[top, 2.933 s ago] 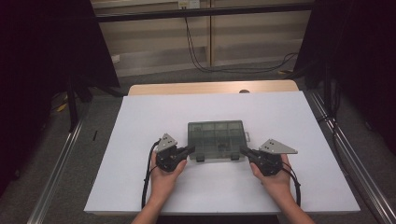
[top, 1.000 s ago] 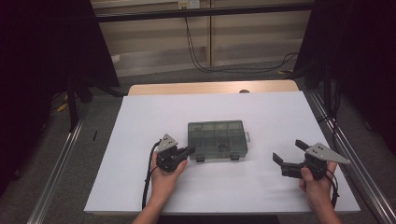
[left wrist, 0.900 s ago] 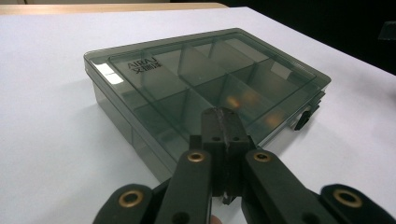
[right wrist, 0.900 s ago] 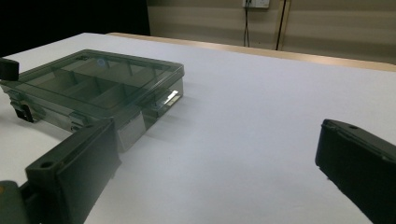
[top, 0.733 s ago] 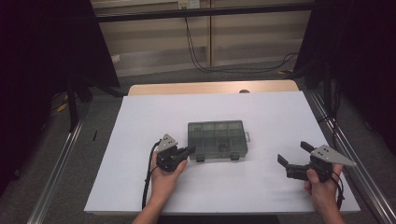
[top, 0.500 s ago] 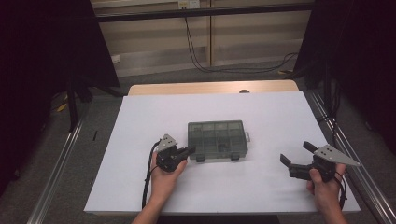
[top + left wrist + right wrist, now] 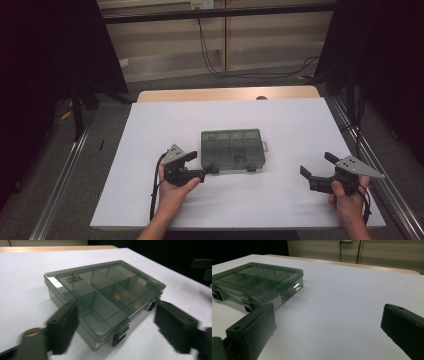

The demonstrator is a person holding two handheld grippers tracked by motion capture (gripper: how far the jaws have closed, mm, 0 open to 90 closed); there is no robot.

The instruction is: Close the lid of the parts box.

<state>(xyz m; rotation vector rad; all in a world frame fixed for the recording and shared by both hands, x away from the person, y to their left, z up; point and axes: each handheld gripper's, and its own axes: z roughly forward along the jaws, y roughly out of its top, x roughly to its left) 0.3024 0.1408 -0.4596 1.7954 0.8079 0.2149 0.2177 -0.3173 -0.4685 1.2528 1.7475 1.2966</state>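
A smoky grey compartment box (image 7: 232,149) lies shut near the middle of the white table (image 7: 290,120). In the left gripper view the box (image 7: 105,292) shows its divided cells and two front latches (image 7: 117,338). My left gripper (image 7: 204,162) is at the box's front left corner. Its jaws have just been opening and stand wide and blurred, with that front corner between them but no pad touching it (image 7: 118,327). My right gripper (image 7: 315,163) hovers open near the table's right front, well away from the box (image 7: 257,282), with nothing between its fingers (image 7: 328,327).
A bare wooden strip (image 7: 225,94) runs along the table's far edge. Metal rails (image 7: 60,185) flank the table on both sides. Cables (image 7: 260,72) lie on the floor behind. Dark curtains stand to the left and right.
The right gripper left the box's right front corner and has drifted to the table's right front. The left gripper stayed put; its jaws have spread apart.
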